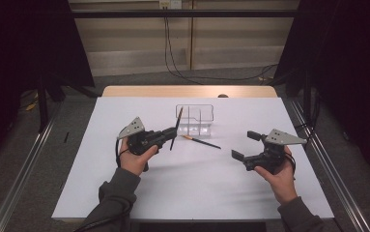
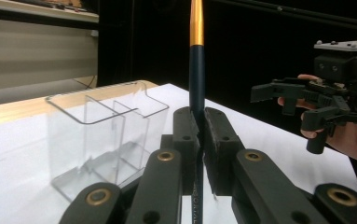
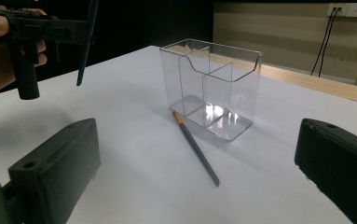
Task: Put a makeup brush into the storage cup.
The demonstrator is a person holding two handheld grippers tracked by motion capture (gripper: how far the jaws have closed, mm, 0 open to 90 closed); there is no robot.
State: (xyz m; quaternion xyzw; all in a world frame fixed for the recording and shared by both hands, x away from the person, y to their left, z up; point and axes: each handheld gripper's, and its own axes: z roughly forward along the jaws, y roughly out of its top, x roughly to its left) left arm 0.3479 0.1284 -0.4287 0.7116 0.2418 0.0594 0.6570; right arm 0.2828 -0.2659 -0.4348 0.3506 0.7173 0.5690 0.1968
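My left gripper is shut on a dark pencil with a gold band, held upright above the white table just left of the clear holder. In the left gripper view the pencil stands clamped between the two pads. The clear plastic holder with several compartments stands at mid-table, seen also in the right gripper view. A second dark pencil lies flat in front of the holder. My right gripper hovers at the right, open, with nothing between its jaws.
A white sheet covers the table, with a wooden edge at the back. Metal rails run along both sides. Cables hang behind the table.
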